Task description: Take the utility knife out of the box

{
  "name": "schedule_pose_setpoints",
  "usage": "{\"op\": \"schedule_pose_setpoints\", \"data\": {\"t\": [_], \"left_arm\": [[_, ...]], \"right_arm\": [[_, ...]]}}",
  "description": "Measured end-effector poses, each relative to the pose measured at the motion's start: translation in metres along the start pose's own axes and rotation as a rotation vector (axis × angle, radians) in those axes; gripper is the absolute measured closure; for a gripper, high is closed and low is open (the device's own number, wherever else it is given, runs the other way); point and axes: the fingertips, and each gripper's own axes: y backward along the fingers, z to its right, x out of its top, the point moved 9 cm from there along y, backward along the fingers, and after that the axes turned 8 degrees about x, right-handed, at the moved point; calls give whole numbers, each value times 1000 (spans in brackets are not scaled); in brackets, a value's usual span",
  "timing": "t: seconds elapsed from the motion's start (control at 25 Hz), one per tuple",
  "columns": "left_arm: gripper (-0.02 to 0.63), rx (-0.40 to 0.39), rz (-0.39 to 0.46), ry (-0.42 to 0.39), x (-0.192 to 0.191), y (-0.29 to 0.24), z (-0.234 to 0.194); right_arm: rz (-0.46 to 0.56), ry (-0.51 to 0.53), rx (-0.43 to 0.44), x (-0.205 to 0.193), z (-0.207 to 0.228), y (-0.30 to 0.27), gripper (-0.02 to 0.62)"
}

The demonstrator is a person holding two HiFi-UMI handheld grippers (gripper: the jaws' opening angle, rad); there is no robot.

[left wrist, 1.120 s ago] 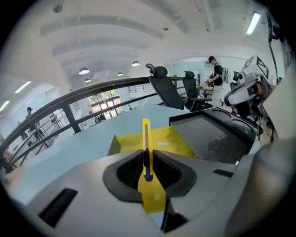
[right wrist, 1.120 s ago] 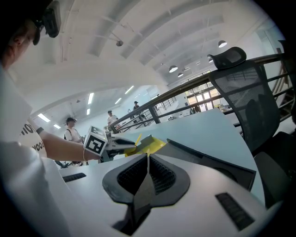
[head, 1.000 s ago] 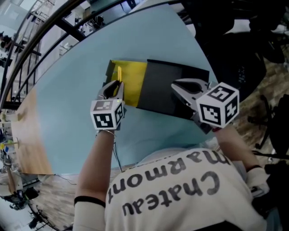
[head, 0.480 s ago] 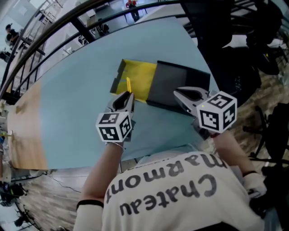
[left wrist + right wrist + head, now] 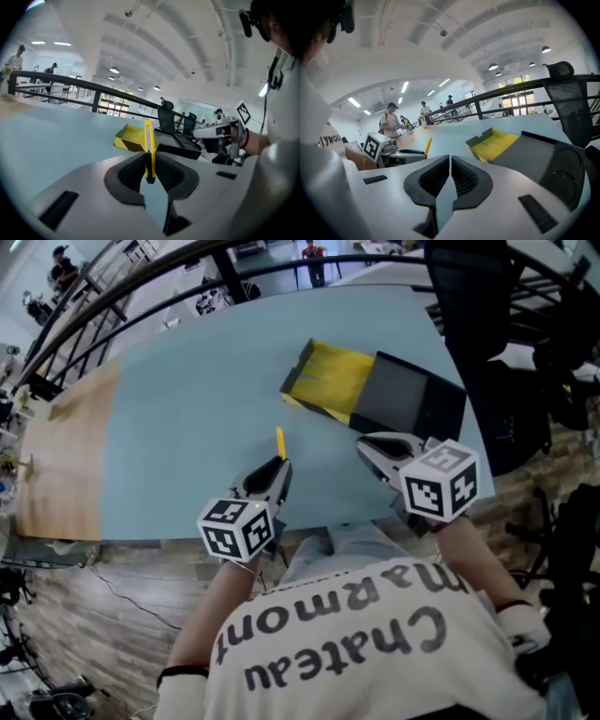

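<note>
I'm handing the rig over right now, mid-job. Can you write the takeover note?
Left tongs: shut on the utility knife, held above the table, apart from the box.
Right tongs: shut, empty, close to the box's near side.
Box: on the table, its yellow tray slid out.
Done: knife is out of the box.
Left: probably just setting it down.

We look down on a pale blue table [image 5: 178, 427] with a wooden end [image 5: 66, 456], above plank floor [image 5: 84, 615]. Black railing [image 5: 96, 100], black chair [image 5: 557, 70], white ceiling [image 5: 164, 47], round lamps [image 5: 493, 67].
</note>
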Motion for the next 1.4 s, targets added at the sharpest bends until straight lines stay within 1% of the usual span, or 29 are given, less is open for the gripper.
{"op": "schedule_pose_setpoints", "data": {"t": [0.08,0.12,0.2,0.28,0.36,0.56,0.68,0.76,0.88,1.08,1.24,1.32,1.4], "left_arm": [[543,-9,-25,-72,-11,20,1],[543,-10,-37,-95,-16,31,1],[543,-12,-45,-115,-25,52,1],[543,-9,-39,-108,-36,73,-2],[543,-1,-34,-51,-47,93,-7],[543,52,-22,154,-66,135,-26],[543,76,8,228,-71,148,-31],[543,78,19,253,-74,152,-29],[543,88,17,260,-81,157,-20],[543,148,0,301,-98,164,-8],[543,195,-23,355,-106,157,8],[543,196,-29,371,-108,147,23],[543,186,-33,362,-107,134,41]], "right_arm": [[-26,-6,10,-9,-17,-10,557],[-42,-7,19,-12,-25,-14,557],[-79,-5,37,-18,-40,-22,557],[-109,0,50,-25,-53,-30,557],[-127,3,60,-32,-63,-37,557],[-155,6,68,-45,-85,-41,557],[-169,0,64,-53,-89,-37,557],[-176,-6,59,-57,-88,-35,557],[-165,-23,60,-61,-85,-29,557],[-95,-6,91,-57,-75,-17,558],[-73,-19,74,-58,-54,3,558],[-81,-27,58,-61,-40,21,558],[-96,-29,39,-64,-24,40,558]]}}
